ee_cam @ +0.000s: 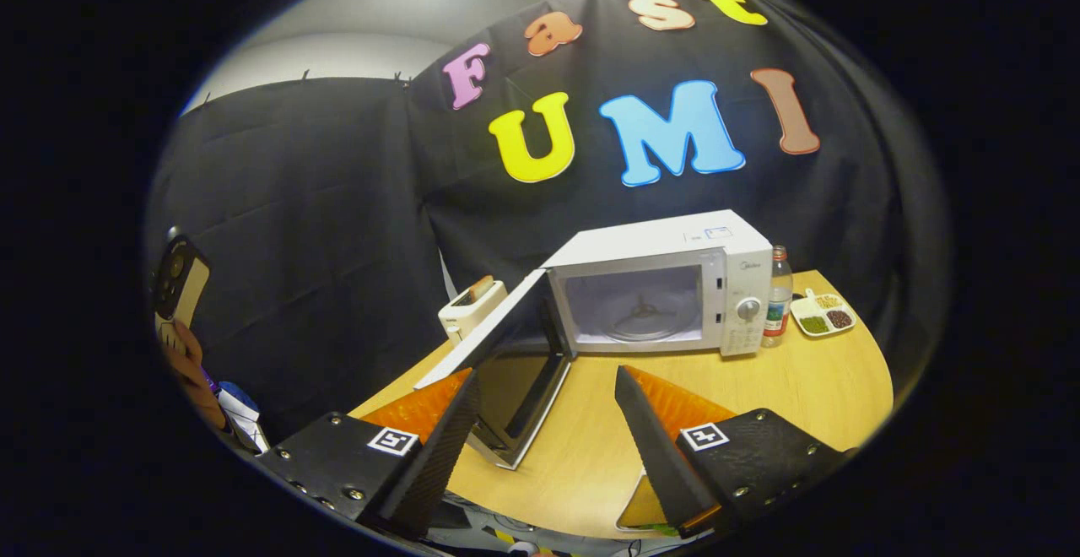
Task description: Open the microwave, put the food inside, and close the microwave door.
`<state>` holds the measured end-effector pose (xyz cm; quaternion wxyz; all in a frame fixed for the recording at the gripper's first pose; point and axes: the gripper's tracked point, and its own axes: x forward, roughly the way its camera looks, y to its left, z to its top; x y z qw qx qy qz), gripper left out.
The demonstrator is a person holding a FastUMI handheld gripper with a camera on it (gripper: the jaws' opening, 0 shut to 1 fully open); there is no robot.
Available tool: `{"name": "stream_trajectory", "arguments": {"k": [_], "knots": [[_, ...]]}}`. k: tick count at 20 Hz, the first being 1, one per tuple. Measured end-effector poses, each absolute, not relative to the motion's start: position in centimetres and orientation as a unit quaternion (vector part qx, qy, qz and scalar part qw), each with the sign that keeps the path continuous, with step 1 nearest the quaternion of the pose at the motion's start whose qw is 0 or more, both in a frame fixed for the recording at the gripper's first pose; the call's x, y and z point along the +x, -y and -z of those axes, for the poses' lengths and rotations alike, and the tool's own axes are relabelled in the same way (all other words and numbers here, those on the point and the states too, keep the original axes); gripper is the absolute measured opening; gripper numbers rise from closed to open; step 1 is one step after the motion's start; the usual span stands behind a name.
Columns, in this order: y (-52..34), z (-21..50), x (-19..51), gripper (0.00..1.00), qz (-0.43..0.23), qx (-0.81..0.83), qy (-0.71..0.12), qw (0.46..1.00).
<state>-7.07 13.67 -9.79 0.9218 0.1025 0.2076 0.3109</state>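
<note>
The microwave is sitting on the wooden table, beyond the fingers and toward the far edge by the black cloth wall. It is a white box unit with its door swinging wide open toward the gripper; the lit cavity is showing a glass turntable, and a dial and keypad are occupying the panel at its right. The gripper is hovering above the table with its fingers spread wide apart, gripping nothing; the open door's lower corner is lying between them. A bottle is standing just beside the microwave's right side, with a divided dish of small food portions near it. A toaster is partly hidden behind the door. A flat dish below the right finger is largely covered, its contents hard to make out. A hand holding a phone is cut off at the far left.
</note>
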Motion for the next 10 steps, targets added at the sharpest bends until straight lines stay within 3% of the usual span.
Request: {"name": "stream_trajectory", "arguments": {"k": [10], "knots": [[-5.9,15.5,-4.3,0.97,-0.311,0.155,-0.313,0.884]]}}
